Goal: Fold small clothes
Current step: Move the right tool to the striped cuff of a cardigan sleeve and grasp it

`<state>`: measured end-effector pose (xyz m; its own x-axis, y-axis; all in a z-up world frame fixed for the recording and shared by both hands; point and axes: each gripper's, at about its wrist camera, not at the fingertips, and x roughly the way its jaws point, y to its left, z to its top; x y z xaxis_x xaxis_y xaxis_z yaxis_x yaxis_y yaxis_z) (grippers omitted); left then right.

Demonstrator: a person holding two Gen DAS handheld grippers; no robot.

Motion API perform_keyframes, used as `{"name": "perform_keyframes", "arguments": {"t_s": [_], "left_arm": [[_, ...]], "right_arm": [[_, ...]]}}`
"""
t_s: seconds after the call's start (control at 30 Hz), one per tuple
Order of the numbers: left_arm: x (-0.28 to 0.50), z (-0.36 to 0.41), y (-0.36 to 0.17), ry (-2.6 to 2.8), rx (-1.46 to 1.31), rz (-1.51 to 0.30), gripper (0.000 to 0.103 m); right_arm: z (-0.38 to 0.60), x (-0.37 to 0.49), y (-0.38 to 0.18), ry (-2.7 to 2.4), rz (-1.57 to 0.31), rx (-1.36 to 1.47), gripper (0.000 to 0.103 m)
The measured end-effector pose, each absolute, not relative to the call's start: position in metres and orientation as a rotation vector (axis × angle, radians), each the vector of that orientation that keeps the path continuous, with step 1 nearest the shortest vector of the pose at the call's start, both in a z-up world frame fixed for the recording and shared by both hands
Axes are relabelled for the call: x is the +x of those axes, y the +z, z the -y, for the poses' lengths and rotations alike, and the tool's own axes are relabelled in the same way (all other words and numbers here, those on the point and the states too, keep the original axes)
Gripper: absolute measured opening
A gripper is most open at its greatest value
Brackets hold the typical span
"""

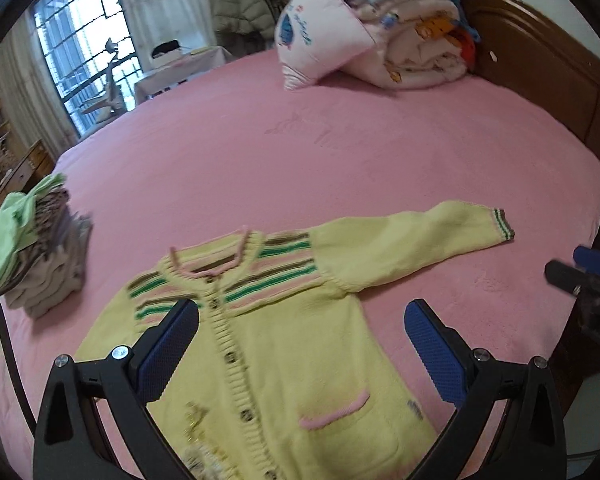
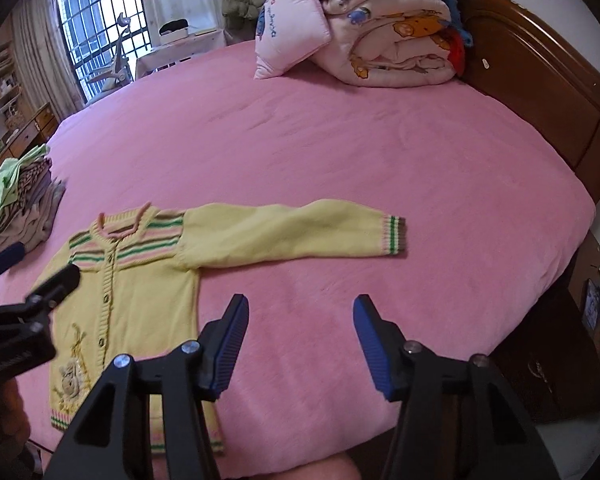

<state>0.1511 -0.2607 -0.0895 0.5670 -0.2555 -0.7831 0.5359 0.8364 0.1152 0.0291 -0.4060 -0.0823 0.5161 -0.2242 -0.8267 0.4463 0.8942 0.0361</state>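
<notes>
Nearest, left tongs spread wide apart, gripping nothing, hovering over the buttoned front of the yellow cardigan. Right tongs likewise parted and empty, poised above bare pink bedsheet just right of the cardigan's body. Cardigan lying flat and face up near the bed's near edge, buttoned, with striped yoke, pink-trimmed pocket and a knitted animal patch low on the front. One sleeve stretched straight out across the sheet, striped cuff at its end. Farther left, close to the cardigan's shoulder but apart from it, a stack of folded clothes topped with light green. At the far end, a pink pillow leaning on rolled quilts against the wooden headboard. Beyond, a barred window.
</notes>
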Motion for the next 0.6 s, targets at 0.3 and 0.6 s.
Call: {"name": "perform_keyframes", "arguments": {"t_s": [0.3, 0.6], "left_arm": [[0.175, 0.337, -0.179, -0.452, 0.489, -0.928, 0.102], [0.198, 0.361, -0.223, -0.409, 0.471, -1.021, 0.102]], "right_arm": [[0.525, 0.064, -0.148, -0.42, -1.033, 0.4, 0.055], [0.602, 0.096, -0.199, -0.426, -1.078, 0.571, 0.055]]}}
